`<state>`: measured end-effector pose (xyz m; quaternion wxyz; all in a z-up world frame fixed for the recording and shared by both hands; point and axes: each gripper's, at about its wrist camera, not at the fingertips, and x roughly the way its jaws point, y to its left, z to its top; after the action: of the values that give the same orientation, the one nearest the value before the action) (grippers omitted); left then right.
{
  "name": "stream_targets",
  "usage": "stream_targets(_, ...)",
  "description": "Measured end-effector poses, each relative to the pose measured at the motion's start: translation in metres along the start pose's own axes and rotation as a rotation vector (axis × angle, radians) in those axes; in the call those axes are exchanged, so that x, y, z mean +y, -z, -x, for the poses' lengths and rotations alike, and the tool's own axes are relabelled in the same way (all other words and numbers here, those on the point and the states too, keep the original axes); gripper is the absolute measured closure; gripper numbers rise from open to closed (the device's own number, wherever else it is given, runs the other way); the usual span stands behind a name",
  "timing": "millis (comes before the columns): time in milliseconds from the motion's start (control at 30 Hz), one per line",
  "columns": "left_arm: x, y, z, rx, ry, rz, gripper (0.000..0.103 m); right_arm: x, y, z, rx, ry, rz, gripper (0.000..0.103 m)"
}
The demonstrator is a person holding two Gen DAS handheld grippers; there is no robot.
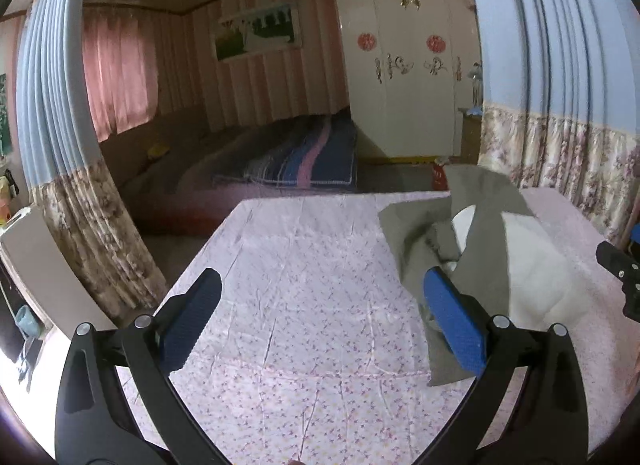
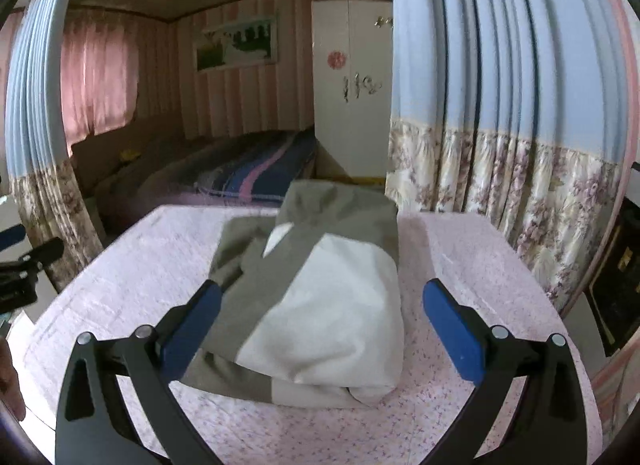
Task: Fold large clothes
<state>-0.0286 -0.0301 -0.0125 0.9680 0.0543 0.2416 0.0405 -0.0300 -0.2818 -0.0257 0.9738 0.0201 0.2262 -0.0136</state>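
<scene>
The garment point(image 2: 316, 297), a grey and white piece, lies folded into a compact bundle on the table point(image 2: 460, 265). The table carries a pink floral cover. In the right wrist view the bundle sits at the centre of the surface, white panel uppermost toward the camera, grey cloth behind and along the left edge. In the left wrist view the garment point(image 1: 472, 249) lies on the right part of the table point(image 1: 304, 265).

The right gripper point(image 2: 322, 325) hovers above the near end of the bundle. Its jaws are spread wide. The blue pads stand on either side of the cloth and do not press on it.

The left gripper point(image 1: 322, 317) is above bare cover to the left of the garment. Its jaws are likewise spread wide, with nothing between them. Its right pad overlaps the grey edge in the view only.

Blue curtains point(image 2: 500, 77) with floral hems hang beside the table. A striped bed point(image 1: 296, 153) and a white wardrobe point(image 1: 400, 65) stand beyond.
</scene>
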Motion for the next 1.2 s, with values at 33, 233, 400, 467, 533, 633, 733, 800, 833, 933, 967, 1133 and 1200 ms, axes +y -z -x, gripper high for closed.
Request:
stream_targets(33, 0.000, -0.002, 0.003, -0.002, 0.005, 0.007, 0.003, 0.002, -0.002, 0.004, -0.004, 0.008, 0.002, 0.002)
stream_targets(233, 0.005, -0.006, 0.021, -0.036, 0.003, 0.061, 0.003, 0.009, -0.010, 0.030, -0.041, 0.111, 0.005, 0.002)
stream_targets(400, 0.008, -0.011, 0.027, -0.031, 0.006, 0.062, 0.003, 0.009, -0.017, 0.045, -0.054, 0.153, 0.007, 0.002)
stream_targets(467, 0.008, -0.012, 0.028, -0.040, -0.005, 0.061, 0.003, 0.008, -0.021, 0.049, -0.058, 0.161, 0.003, 0.002)
stream_targets(533, 0.010, -0.014, 0.030, -0.047, -0.020, 0.057, 0.003, 0.006, -0.025, 0.052, -0.057, 0.163, -0.005, 0.002)
stream_targets(633, 0.009, -0.017, 0.032, -0.047, -0.020, 0.048, 0.003, 0.005, -0.028, 0.054, -0.057, 0.168, -0.009, 0.002)
stream_targets(733, 0.008, -0.018, 0.032, -0.035, -0.017, 0.045, 0.003, 0.004, -0.029, 0.054, -0.045, 0.175, -0.015, 0.002)
stream_targets(800, 0.010, -0.018, 0.031, -0.026, -0.010, 0.050, 0.003, 0.003, -0.031, 0.054, -0.041, 0.173, -0.024, 0.002)
stream_targets(833, 0.011, -0.018, 0.031, -0.022, -0.009, 0.055, 0.003, 0.001, -0.032, 0.055, -0.041, 0.174, -0.033, 0.002)
stream_targets(933, 0.012, -0.018, 0.029, -0.013, -0.006, 0.061, 0.003, 0.000, -0.031, 0.054, -0.042, 0.174, -0.048, 0.002)
stream_targets(967, 0.013, -0.018, 0.029, -0.010, -0.006, 0.061, 0.003, -0.001, -0.030, 0.053, -0.040, 0.173, -0.050, 0.002)
stream_targets(1133, 0.012, -0.016, 0.023, 0.008, -0.006, 0.056, 0.003, -0.001, -0.029, 0.047, -0.030, 0.171, -0.049, 0.002)
stream_targets(1200, 0.011, -0.016, 0.020, 0.015, -0.008, 0.055, 0.003, -0.001, -0.027, 0.044, -0.024, 0.171, -0.049, 0.002)
